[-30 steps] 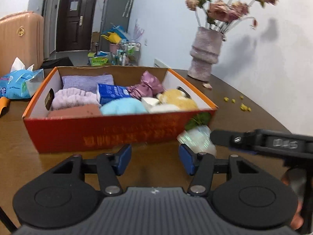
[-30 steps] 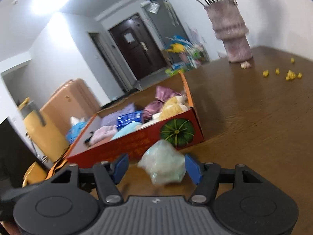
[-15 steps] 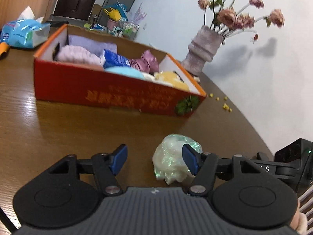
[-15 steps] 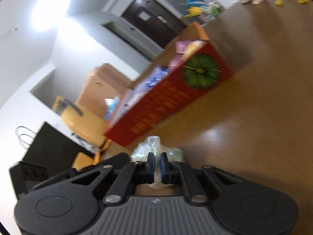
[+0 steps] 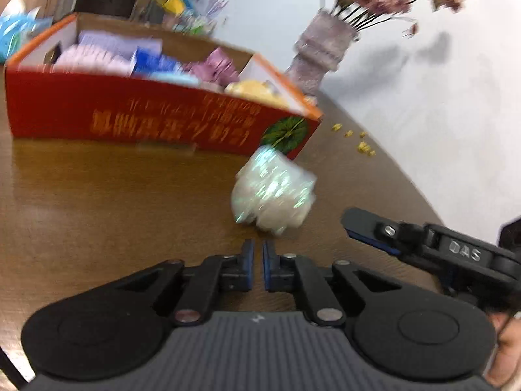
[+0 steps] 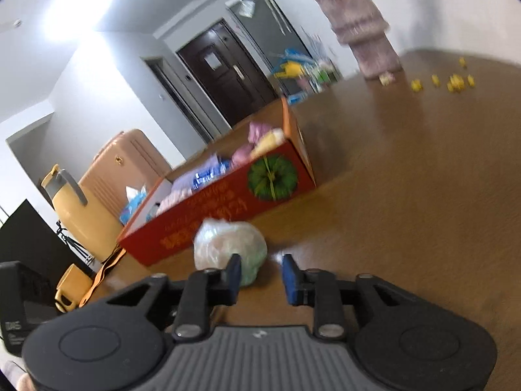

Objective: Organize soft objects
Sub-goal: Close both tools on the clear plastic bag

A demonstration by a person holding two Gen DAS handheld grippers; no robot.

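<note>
A pale shiny plastic-wrapped soft bundle lies on the brown table just in front of a red cardboard box that holds several soft items. My left gripper is shut and empty, just short of the bundle. My right gripper is open, with the bundle at its left fingertip and partly ahead of the gap. The box also shows in the right wrist view. One finger of the right gripper shows in the left wrist view, right of the bundle.
A pinkish vase with dried flowers stands at the back right. Small yellow bits are scattered on the table near it. A blue tissue pack lies left of the box. A tan suitcase stands beyond the table.
My right gripper was shut on the bundle half a second ago and is now open, the bundle resting on the table. My left gripper has gone from open to shut.
</note>
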